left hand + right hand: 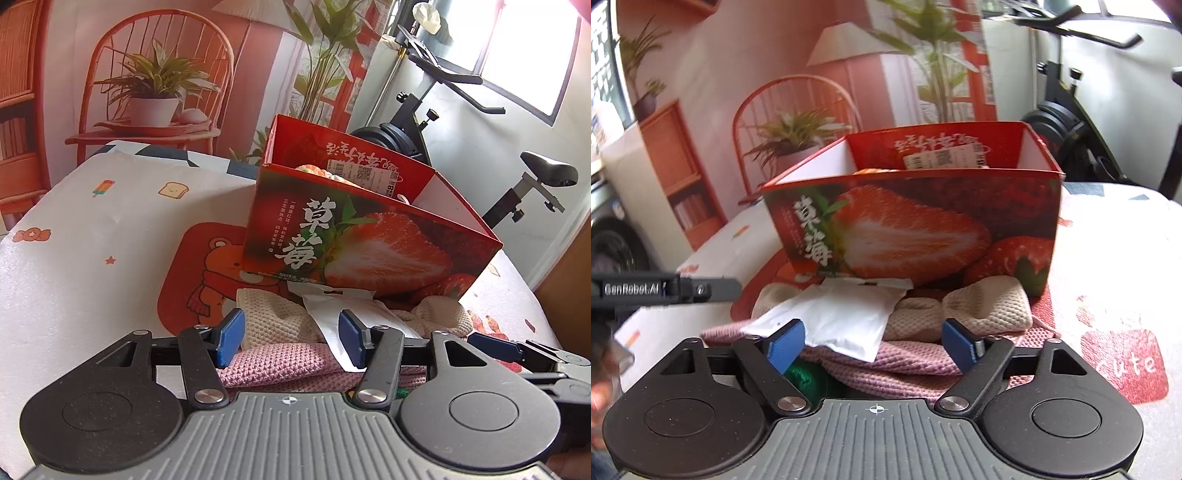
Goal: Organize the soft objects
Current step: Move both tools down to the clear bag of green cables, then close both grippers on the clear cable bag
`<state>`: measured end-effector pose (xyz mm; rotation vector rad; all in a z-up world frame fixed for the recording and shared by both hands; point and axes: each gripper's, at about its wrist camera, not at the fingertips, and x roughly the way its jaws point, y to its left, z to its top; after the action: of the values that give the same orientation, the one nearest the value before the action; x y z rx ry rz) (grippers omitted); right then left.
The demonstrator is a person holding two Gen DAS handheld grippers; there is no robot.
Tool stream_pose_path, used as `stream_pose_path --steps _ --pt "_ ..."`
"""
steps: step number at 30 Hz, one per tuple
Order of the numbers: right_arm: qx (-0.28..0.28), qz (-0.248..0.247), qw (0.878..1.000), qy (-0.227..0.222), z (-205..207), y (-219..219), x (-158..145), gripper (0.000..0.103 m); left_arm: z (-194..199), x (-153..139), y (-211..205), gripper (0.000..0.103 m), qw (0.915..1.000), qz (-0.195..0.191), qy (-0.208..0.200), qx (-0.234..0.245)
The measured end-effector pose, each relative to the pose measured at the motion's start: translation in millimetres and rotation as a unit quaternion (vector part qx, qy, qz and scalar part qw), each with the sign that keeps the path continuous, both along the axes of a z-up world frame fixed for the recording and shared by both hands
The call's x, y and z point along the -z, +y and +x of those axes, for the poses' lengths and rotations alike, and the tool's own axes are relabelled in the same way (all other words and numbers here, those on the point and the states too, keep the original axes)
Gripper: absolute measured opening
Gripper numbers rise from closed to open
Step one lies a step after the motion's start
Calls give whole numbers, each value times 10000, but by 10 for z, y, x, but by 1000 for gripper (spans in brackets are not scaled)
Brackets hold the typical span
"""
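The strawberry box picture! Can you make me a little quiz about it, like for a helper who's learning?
1. True or false: the strawberry box has its top open.
2. What lies on top of the knitted pile in front of the box: A) a white packet, B) a spoon, C) a shoe?
3. Which knitted cloth is lowest in the pile, the pink one or the cream one?

Key:
1. True; something orange shows inside.
2. A, the white packet.
3. The pink cloth; the cream cloth sits on it.
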<state>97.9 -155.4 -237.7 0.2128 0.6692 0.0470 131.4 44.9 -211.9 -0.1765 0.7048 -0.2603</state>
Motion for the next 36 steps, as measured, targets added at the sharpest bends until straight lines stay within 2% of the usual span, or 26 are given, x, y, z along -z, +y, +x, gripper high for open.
stream_pose_path --steps 9,14,24,28,32,36 --pt "-23 -238 9993 286 67 40 149 81 19 59 25 59 9999 -26 86 -107" --pt "28 -310 9992 247 175 -15 190 79 72 33 50 59 10000 36 -37 -27" --pt "-206 -322 9993 45 524 -33 168 72 224 -74 167 53 9980 -316 -366 411" --pt "-376 -410 9984 -20 635 14 160 71 269 -84 105 54 9956 -188 -403 823" --pt "-563 -497 9971 -102 708 70 154 65 338 -45 72 54 9947 -75 -352 961" --pt "-682 -491 9964 -138 766 90 165 51 416 21 27 54 9944 -130 -293 1008"
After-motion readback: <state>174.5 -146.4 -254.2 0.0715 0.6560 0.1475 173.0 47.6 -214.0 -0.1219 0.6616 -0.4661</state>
